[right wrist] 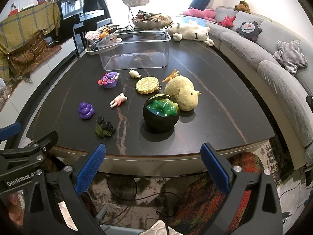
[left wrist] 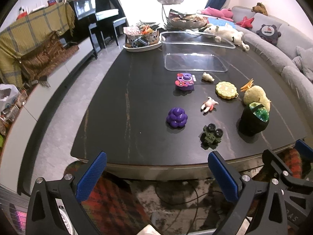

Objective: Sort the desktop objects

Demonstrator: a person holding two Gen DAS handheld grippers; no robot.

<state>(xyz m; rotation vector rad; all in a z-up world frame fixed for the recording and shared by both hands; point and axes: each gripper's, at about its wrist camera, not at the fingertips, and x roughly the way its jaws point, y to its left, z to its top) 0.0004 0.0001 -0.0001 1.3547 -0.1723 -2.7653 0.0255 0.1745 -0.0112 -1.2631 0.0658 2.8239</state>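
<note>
Small toys lie on a dark table: purple grapes, a green toy truck, a pink-white bunny, a purple toy camera, a yellow mooncake, a small white figure, a yellow plush chick and a black cauldron with green top. A clear plastic bin stands behind them. My left gripper and right gripper are both open and empty, held off the table's near edge.
A tray of clutter, a tiered dish and a white plush sit at the table's far end. A grey sofa runs along the right. A piano and low cabinet stand left. Cables lie on the rug below.
</note>
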